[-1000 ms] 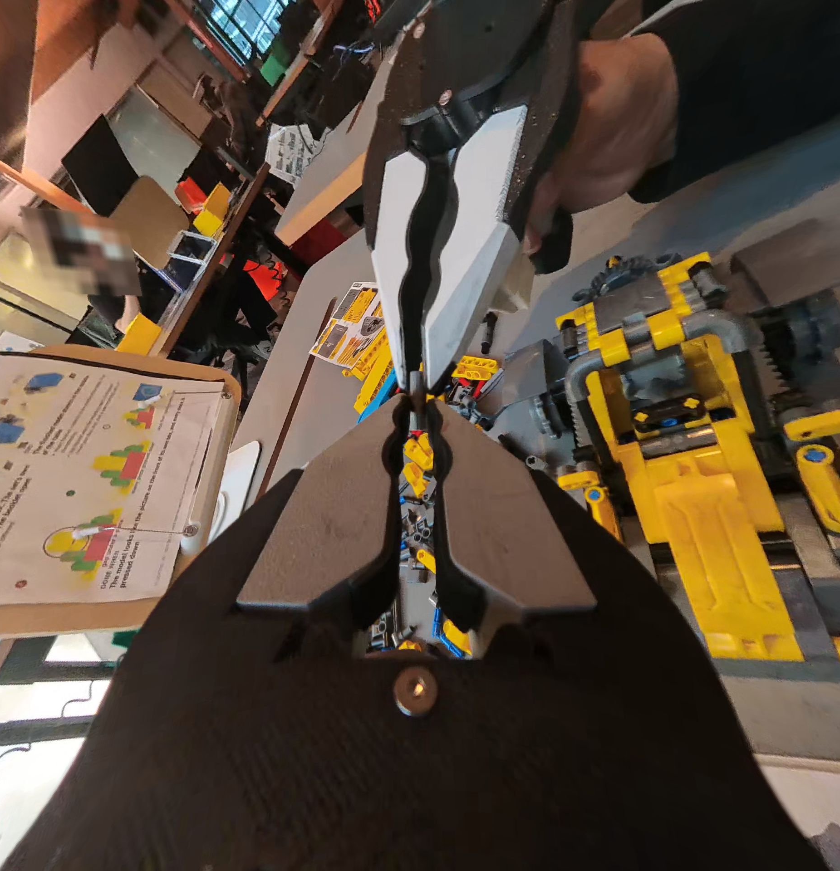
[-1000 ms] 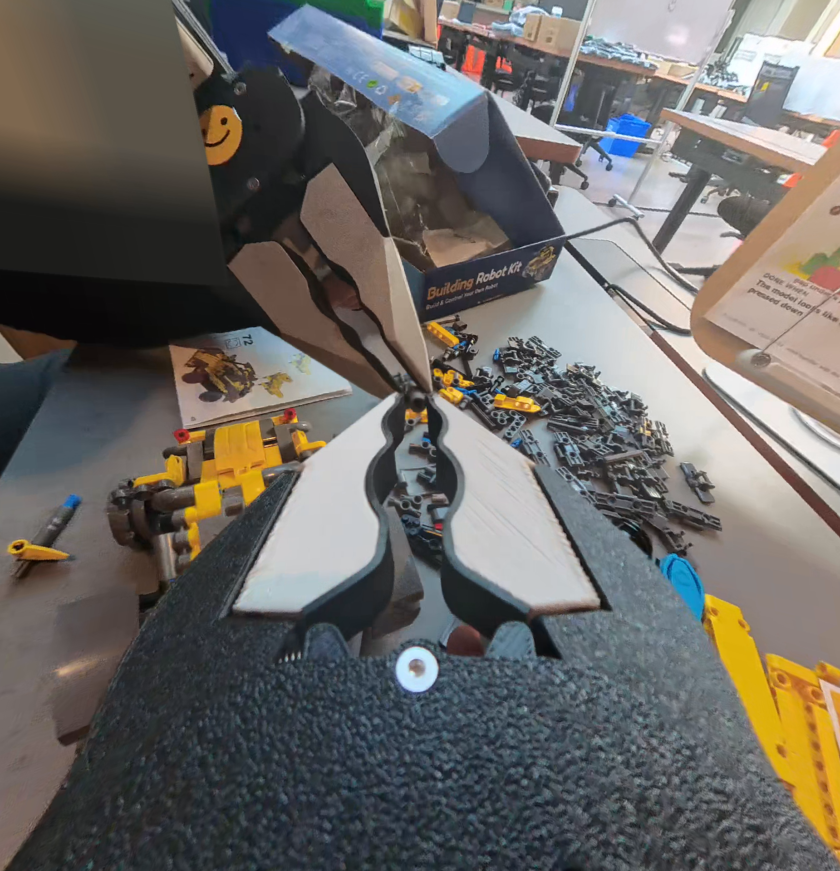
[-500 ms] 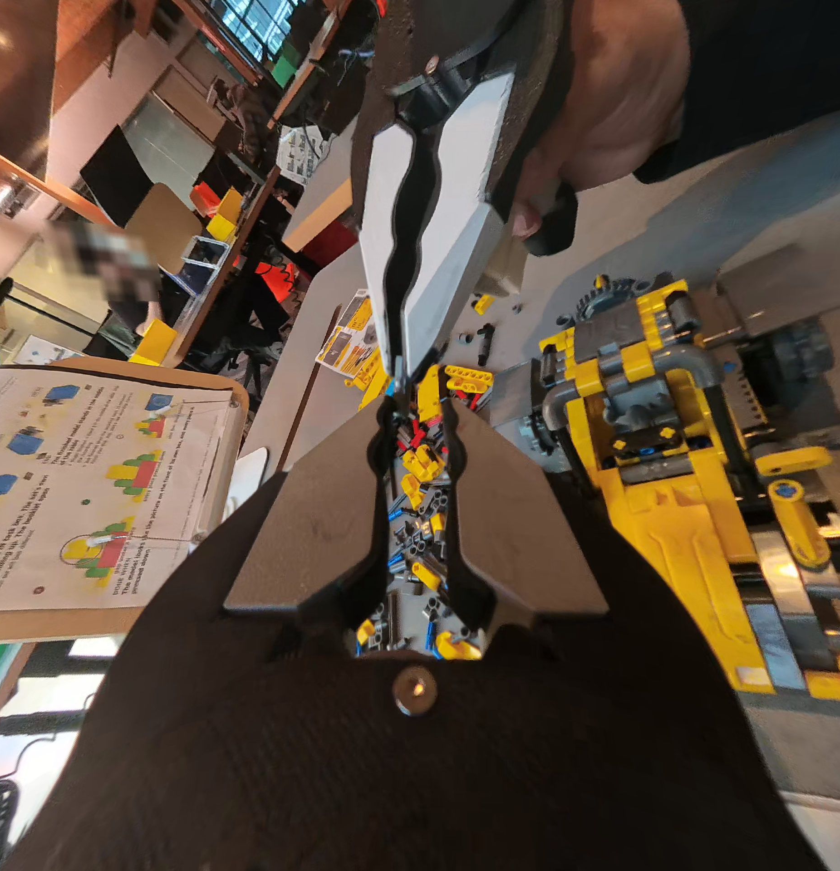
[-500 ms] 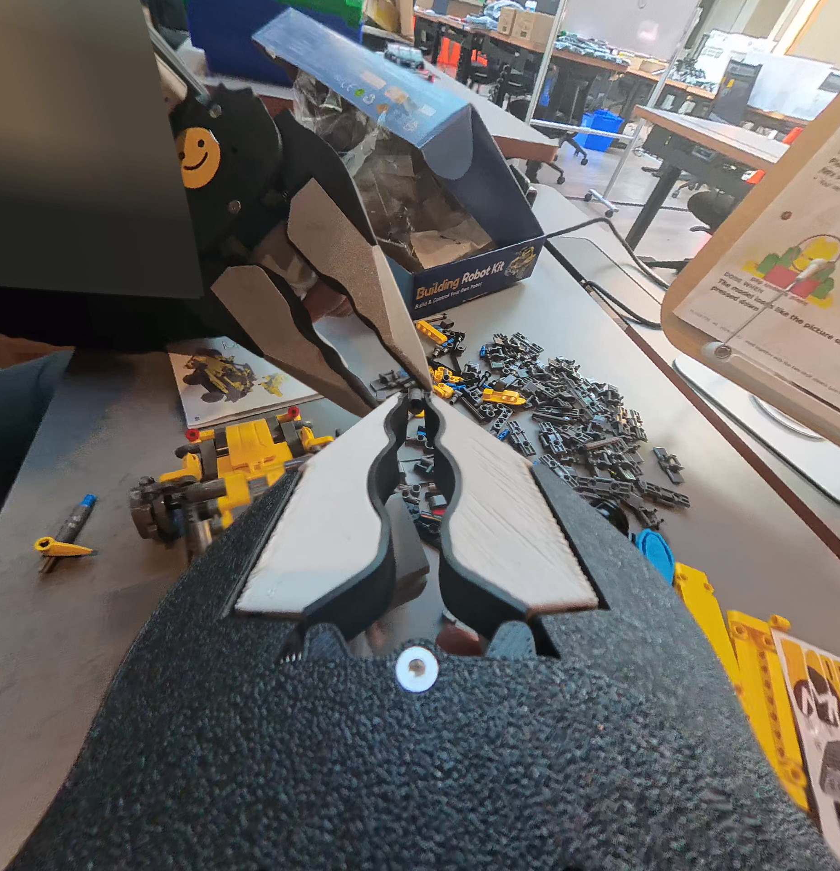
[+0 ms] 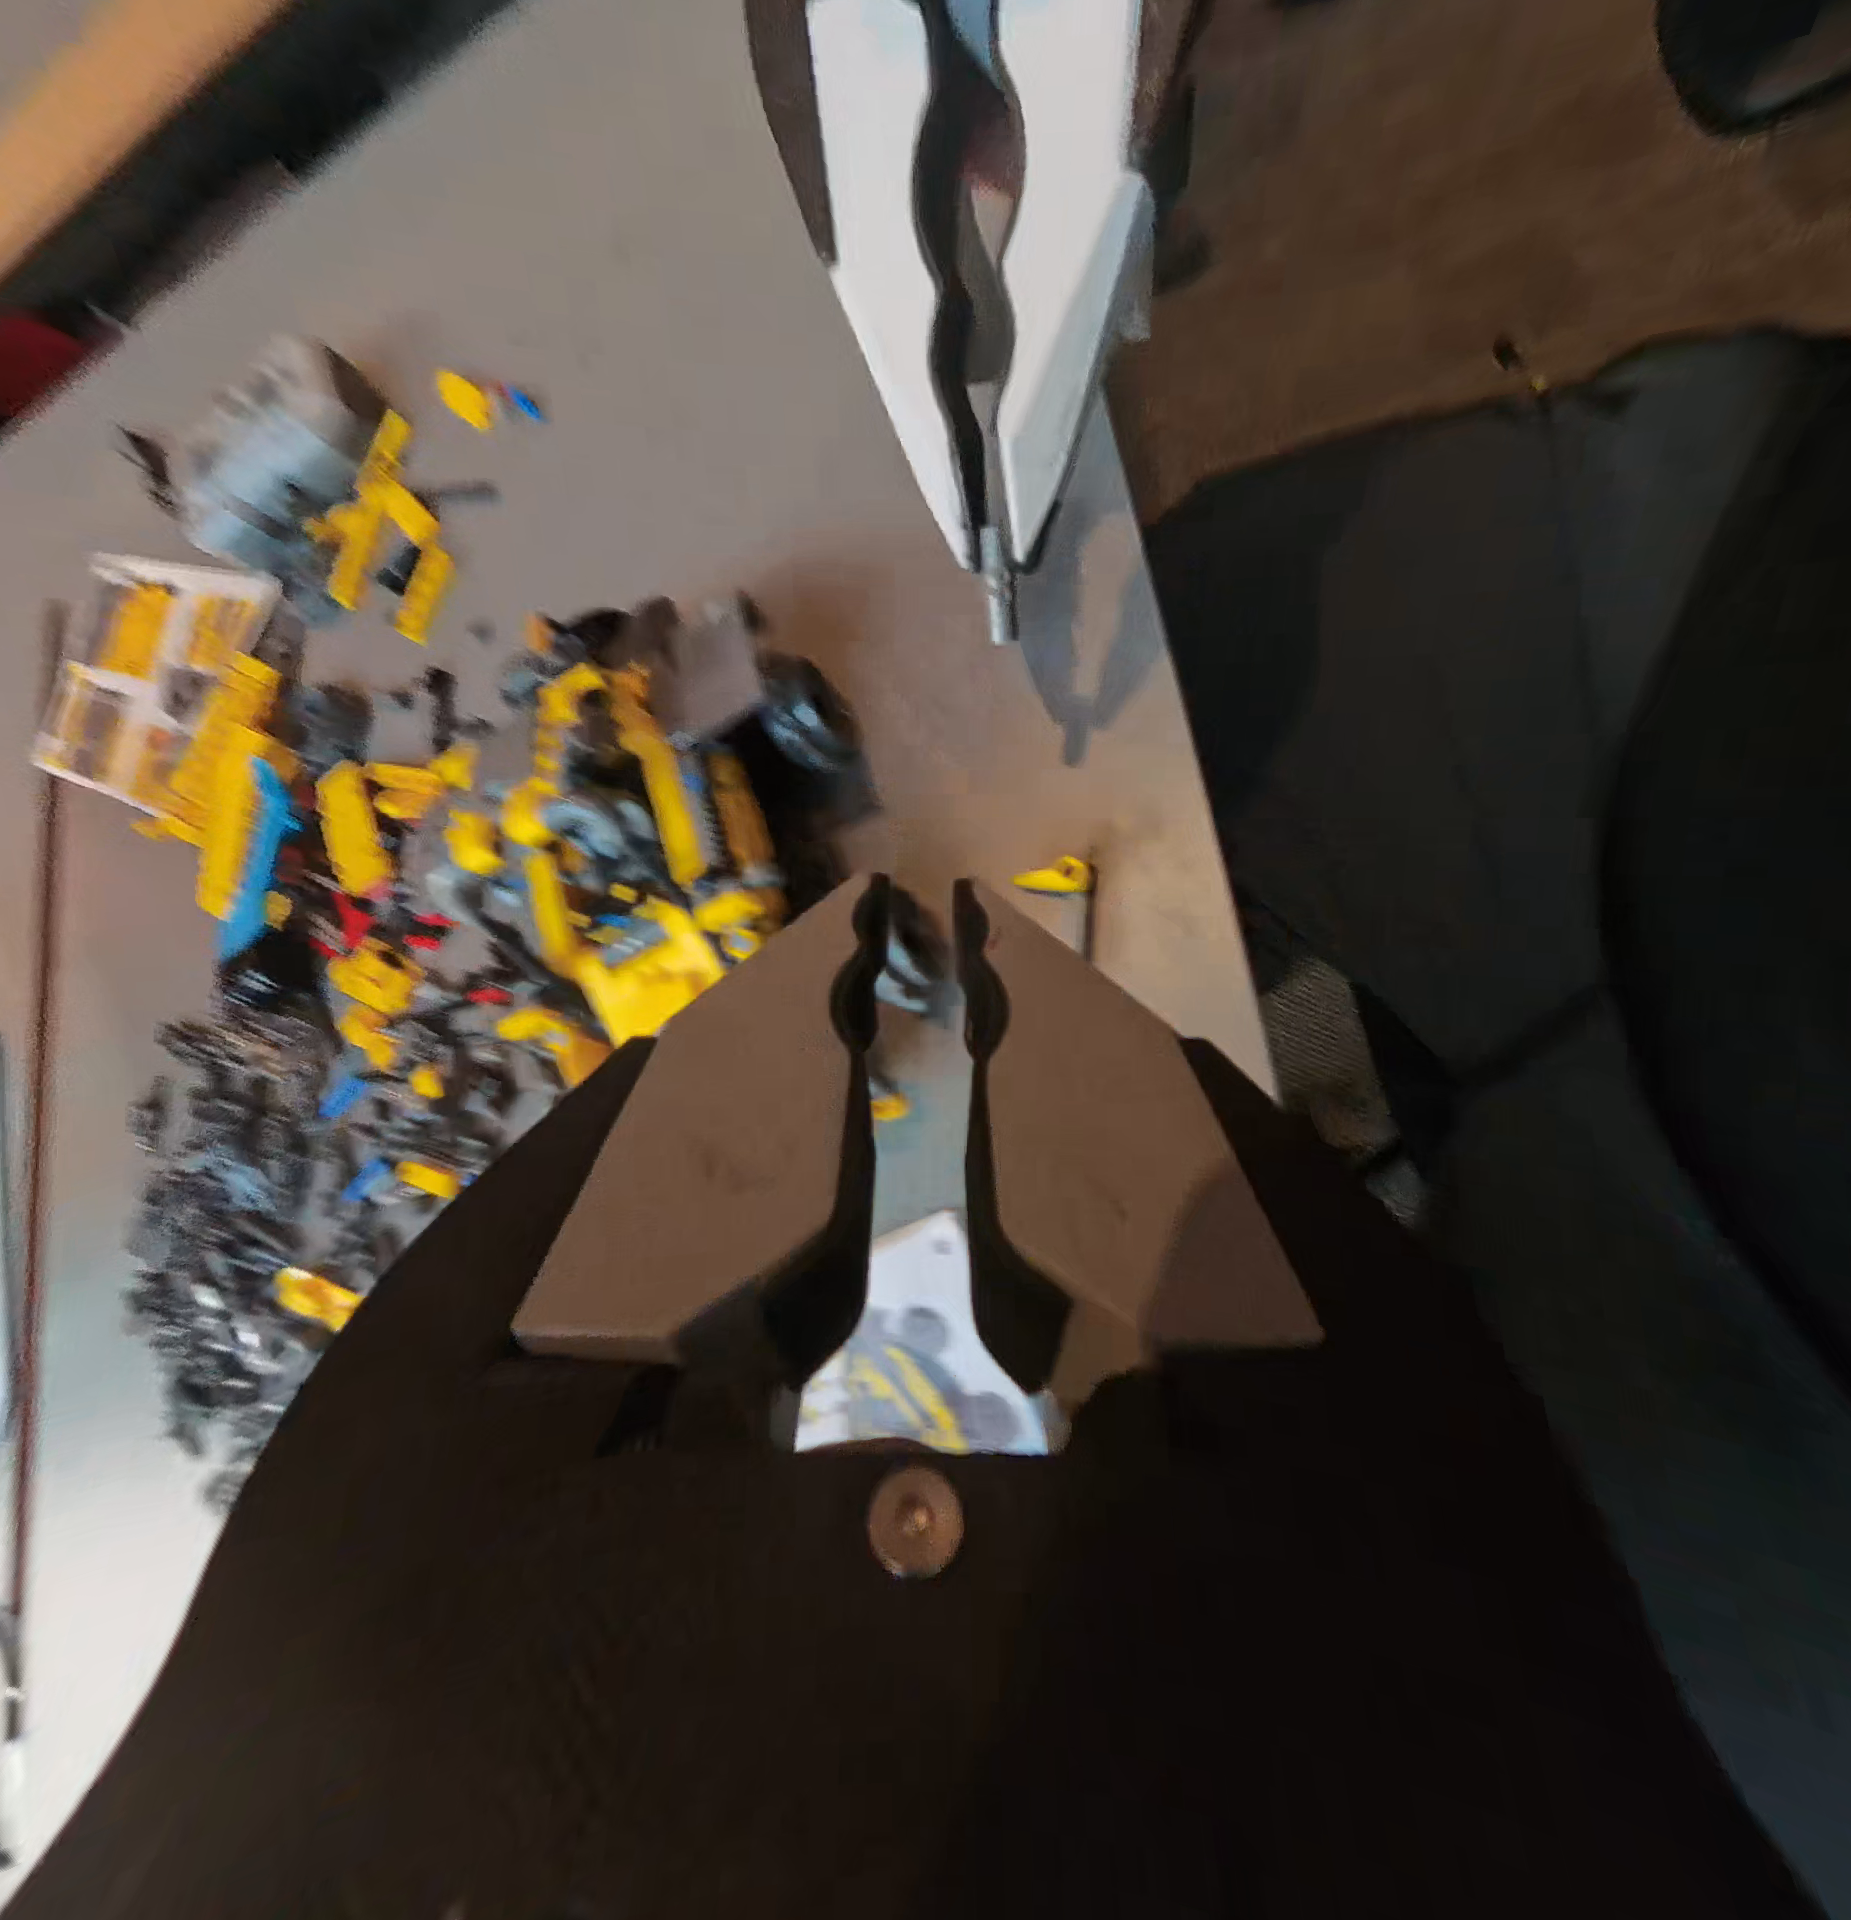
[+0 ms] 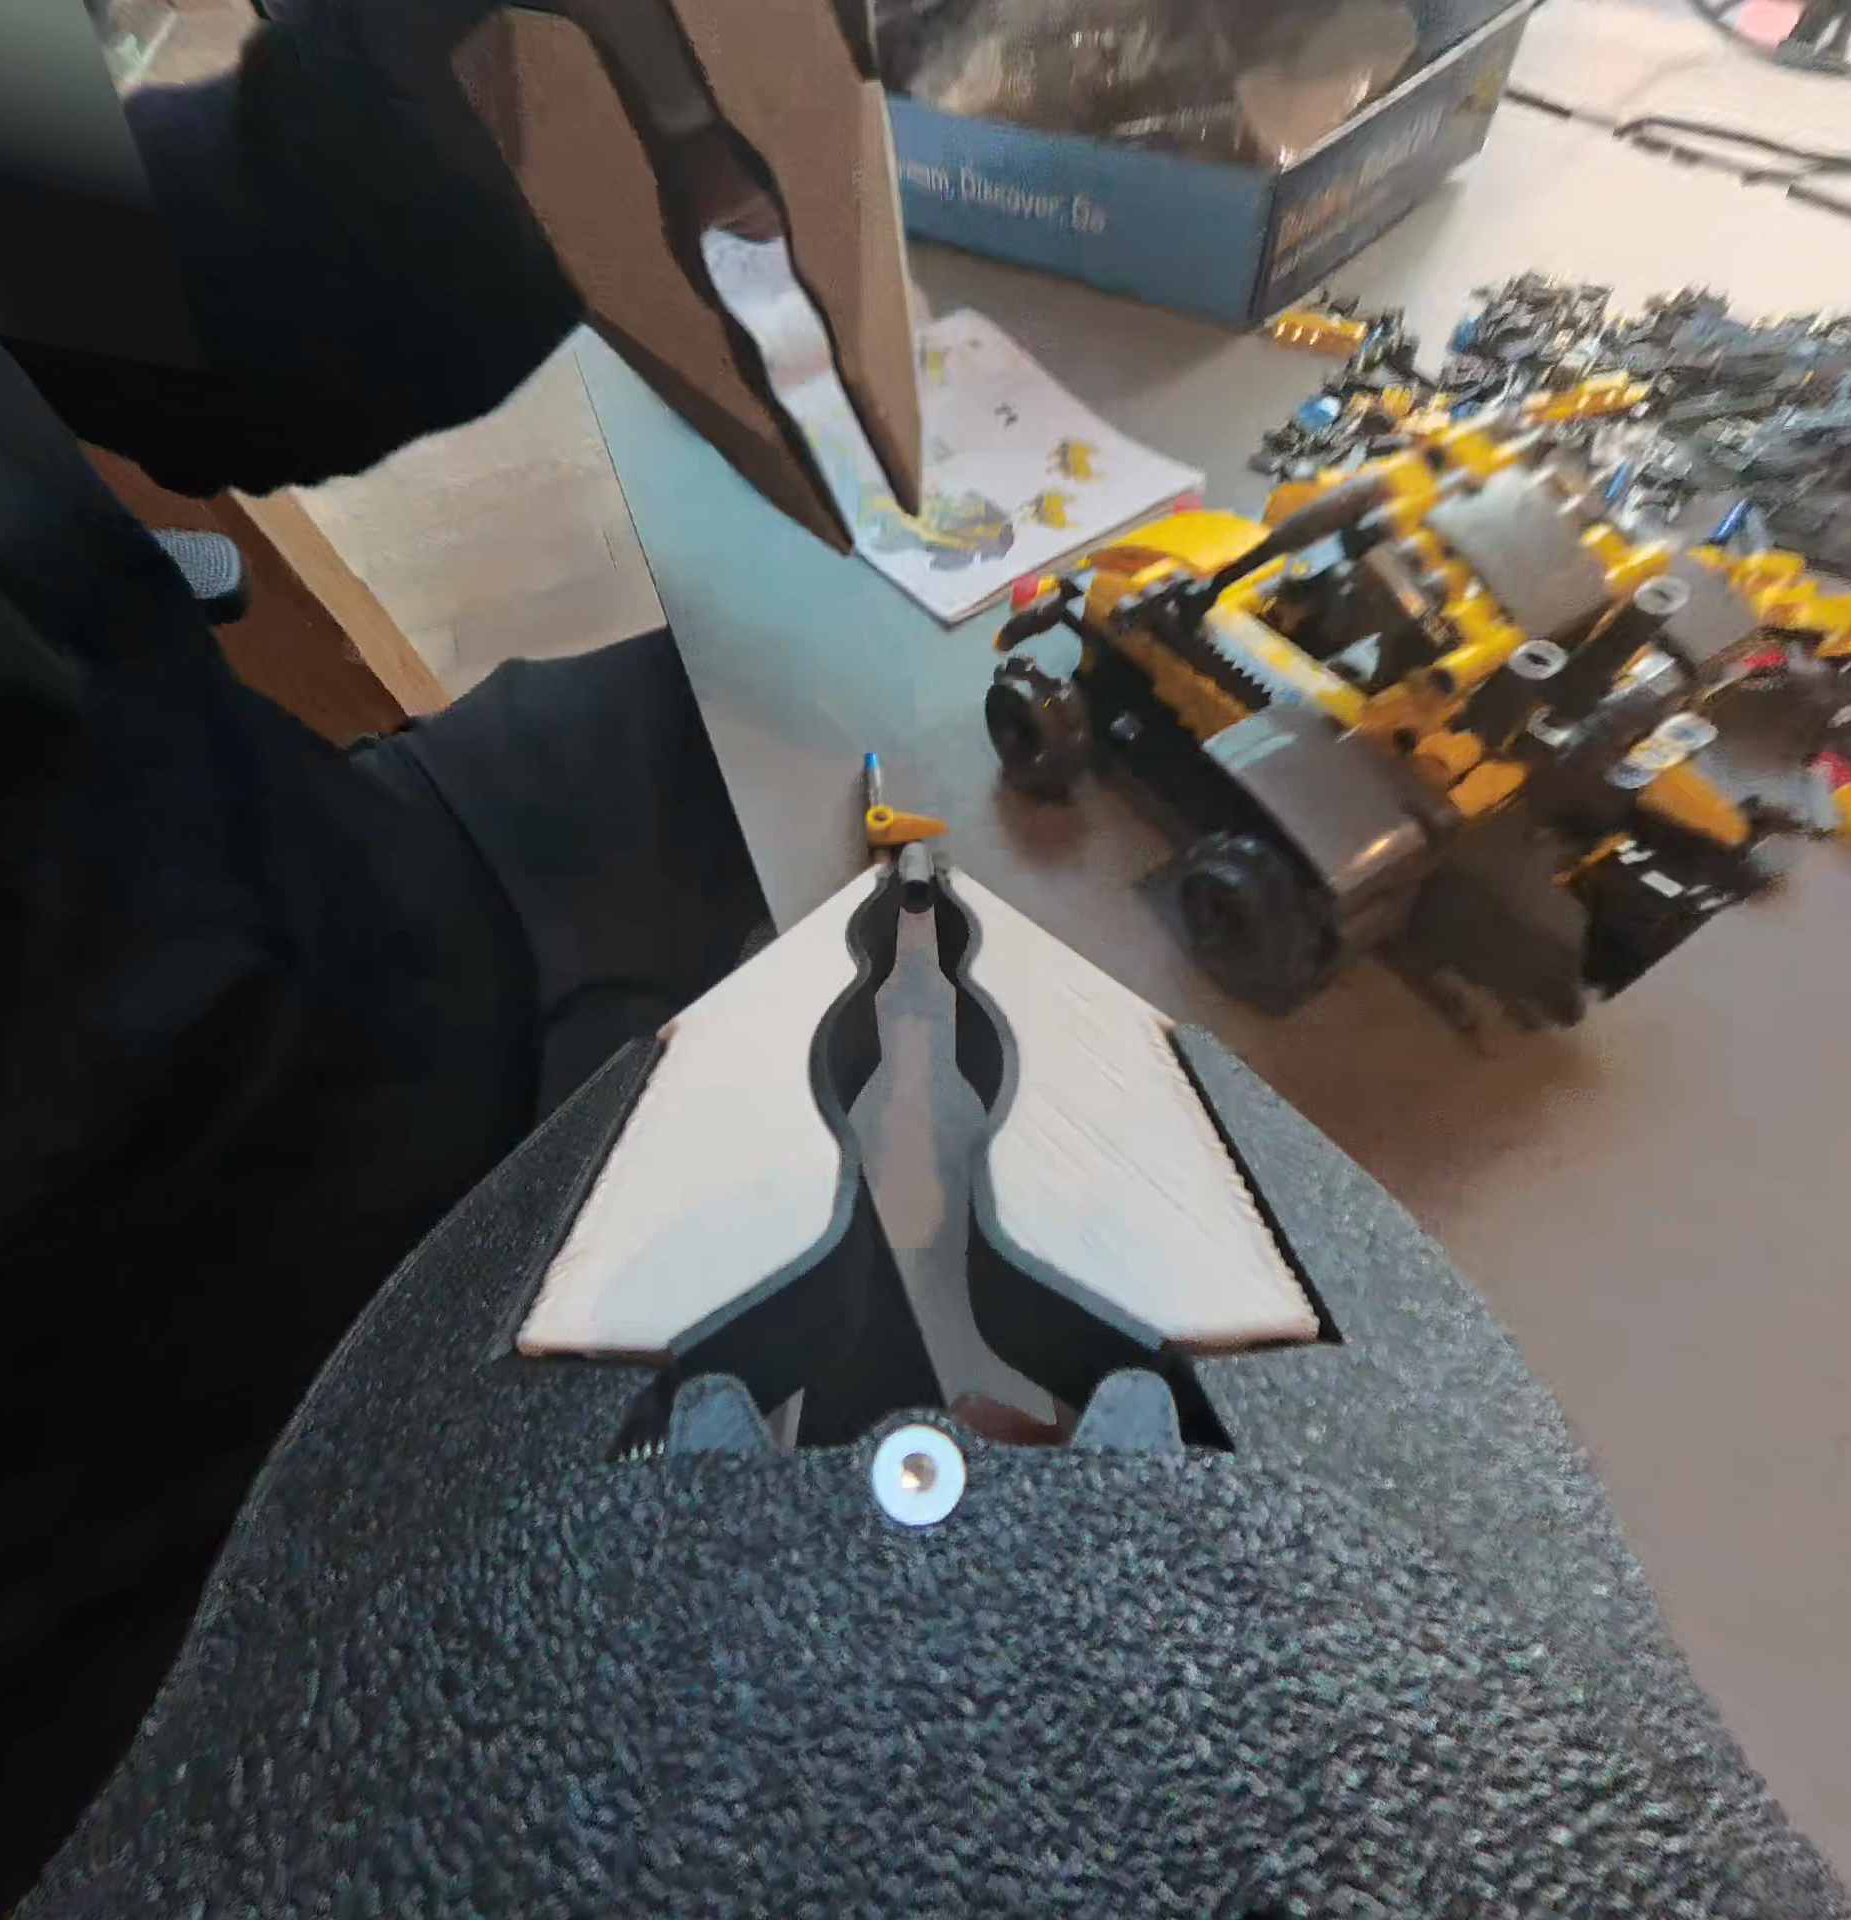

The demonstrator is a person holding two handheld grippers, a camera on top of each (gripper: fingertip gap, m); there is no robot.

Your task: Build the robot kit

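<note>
My right gripper [image 6: 916,885] is shut on a small dark grey pin [image 6: 916,862] that pokes out past its tips, low over the grey table [image 6: 1420,1143]. It also shows in the left wrist view [image 5: 994,551], with the pin [image 5: 1000,597] at its tips. My left gripper [image 5: 919,888] is slightly open and empty; in the right wrist view [image 6: 879,525] it hangs above the booklet [image 6: 1004,488]. A small yellow piece [image 6: 900,826] on a blue-tipped axle [image 6: 872,774] lies just beyond the pin. A yellow and grey brick vehicle [image 6: 1368,727] stands to the right.
A blue box [image 6: 1160,208] stands at the back. A pile of dark, yellow and blue loose parts [image 6: 1679,364] lies behind the vehicle and shows blurred in the left wrist view [image 5: 277,1143]. The table's edge [image 6: 713,665] and a person's dark clothing [image 6: 277,935] are at left. Both grippers' tips are roughly 7 centimetres from the small yellow piece [image 6: 900,826].
The two grippers were tip to tip on the pin. The left gripper has opened and drawn away; the right keeps the pin and has swung toward the table's near edge.
</note>
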